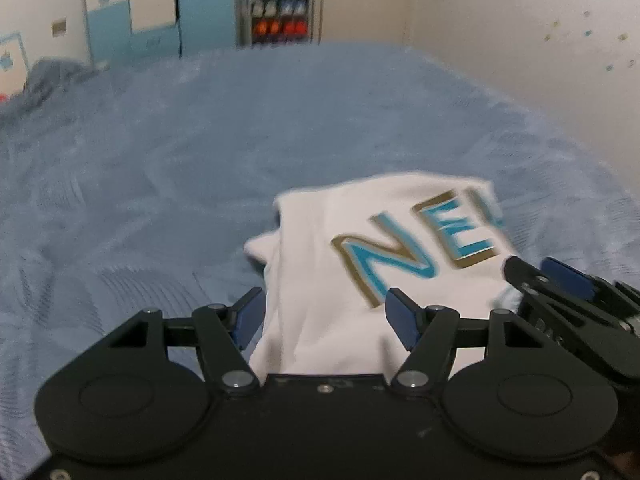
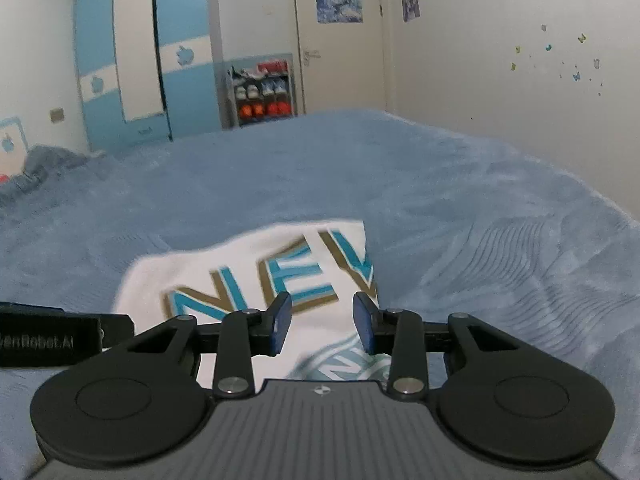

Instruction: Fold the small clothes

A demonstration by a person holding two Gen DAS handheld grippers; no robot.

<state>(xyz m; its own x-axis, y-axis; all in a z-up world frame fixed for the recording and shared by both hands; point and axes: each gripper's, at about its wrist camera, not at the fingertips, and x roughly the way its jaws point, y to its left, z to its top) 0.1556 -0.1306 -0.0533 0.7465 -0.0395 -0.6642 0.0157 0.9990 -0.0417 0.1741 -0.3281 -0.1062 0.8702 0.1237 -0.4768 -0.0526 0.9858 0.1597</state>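
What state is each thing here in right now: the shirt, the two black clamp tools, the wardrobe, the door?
White lettered shirt: partly folded, lying on the blue bedspread.
Left gripper: open, fingers astride the shirt's near edge.
Right gripper: open, above the shirt, gripping nothing.
Blue-and-white wardrobe: doors shut.
White door: shut.
Shoe rack: full of shoes.

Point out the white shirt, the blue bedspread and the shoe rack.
white shirt (image 1: 320,280): left wrist view, plain cloth left of the printed letters.
blue bedspread (image 2: 460,200): right wrist view, bare stretch beyond the shirt.
shoe rack (image 2: 262,90): right wrist view, middle shelf with shoes.
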